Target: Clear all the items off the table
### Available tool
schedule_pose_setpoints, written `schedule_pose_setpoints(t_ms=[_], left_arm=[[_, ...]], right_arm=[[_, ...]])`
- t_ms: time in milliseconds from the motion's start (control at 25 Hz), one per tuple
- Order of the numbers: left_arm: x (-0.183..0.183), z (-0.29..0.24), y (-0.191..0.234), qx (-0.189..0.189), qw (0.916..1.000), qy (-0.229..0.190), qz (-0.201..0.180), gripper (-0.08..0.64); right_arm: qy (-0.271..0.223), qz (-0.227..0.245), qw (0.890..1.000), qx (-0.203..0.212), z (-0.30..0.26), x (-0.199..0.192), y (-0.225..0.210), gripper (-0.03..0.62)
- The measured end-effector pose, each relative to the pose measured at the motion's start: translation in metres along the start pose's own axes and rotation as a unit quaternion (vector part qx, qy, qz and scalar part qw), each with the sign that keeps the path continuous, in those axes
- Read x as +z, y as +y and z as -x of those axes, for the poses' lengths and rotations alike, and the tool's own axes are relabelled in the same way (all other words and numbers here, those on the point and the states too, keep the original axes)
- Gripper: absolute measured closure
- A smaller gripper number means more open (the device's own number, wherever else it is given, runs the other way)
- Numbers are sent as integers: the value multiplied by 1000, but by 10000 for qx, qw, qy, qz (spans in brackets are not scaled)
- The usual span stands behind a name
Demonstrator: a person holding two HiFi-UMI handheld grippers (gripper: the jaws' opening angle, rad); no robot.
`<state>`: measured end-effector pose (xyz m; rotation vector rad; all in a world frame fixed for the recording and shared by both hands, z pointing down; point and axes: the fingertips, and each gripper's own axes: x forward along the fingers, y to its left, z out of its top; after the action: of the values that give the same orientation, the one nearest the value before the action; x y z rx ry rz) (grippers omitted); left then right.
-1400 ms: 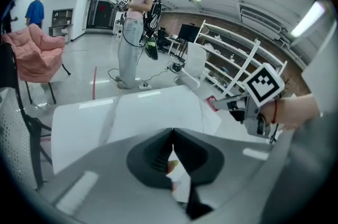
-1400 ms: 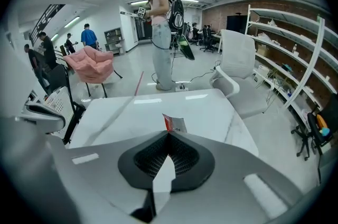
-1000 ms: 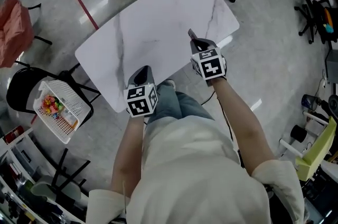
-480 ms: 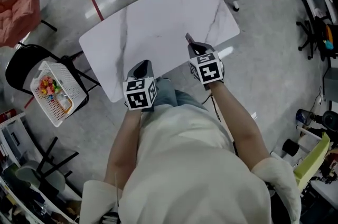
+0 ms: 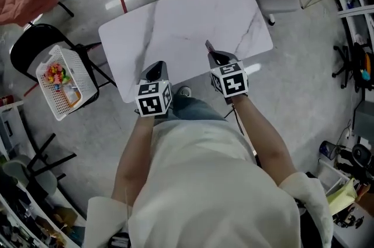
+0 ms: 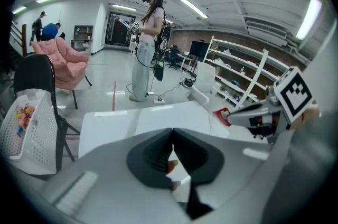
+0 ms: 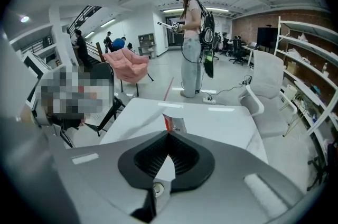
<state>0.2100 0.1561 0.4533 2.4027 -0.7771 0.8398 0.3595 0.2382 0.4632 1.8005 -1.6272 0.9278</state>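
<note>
While gripping a wrapper (image 7: 174,123), right tool (image 7: 168,133) hovers over table (image 5: 187,19) edge.

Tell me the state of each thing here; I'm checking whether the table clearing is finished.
left gripper: jaws shut.
right gripper: shut on a small packet.
table: top bare in the head view.
basket: resting on the black chair, holding colourful items.

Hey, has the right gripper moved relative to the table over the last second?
No, hardly. The right gripper, shut on a wrapper, sits over the near edge of the table as before; only the camera turned.
</note>
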Motion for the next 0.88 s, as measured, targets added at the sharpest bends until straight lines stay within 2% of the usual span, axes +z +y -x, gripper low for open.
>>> schedule_pose_setpoints(t_ms=[280, 880], left_arm=[[-8, 28, 31, 186, 9997, -95, 157, 551], [-27, 102, 147, 825, 9935, -276, 734, 551]], right_arm=[[-3, 227, 9995, 206, -14, 17, 40, 594], [-37, 920, 9925, 809, -44, 69, 171, 593]])
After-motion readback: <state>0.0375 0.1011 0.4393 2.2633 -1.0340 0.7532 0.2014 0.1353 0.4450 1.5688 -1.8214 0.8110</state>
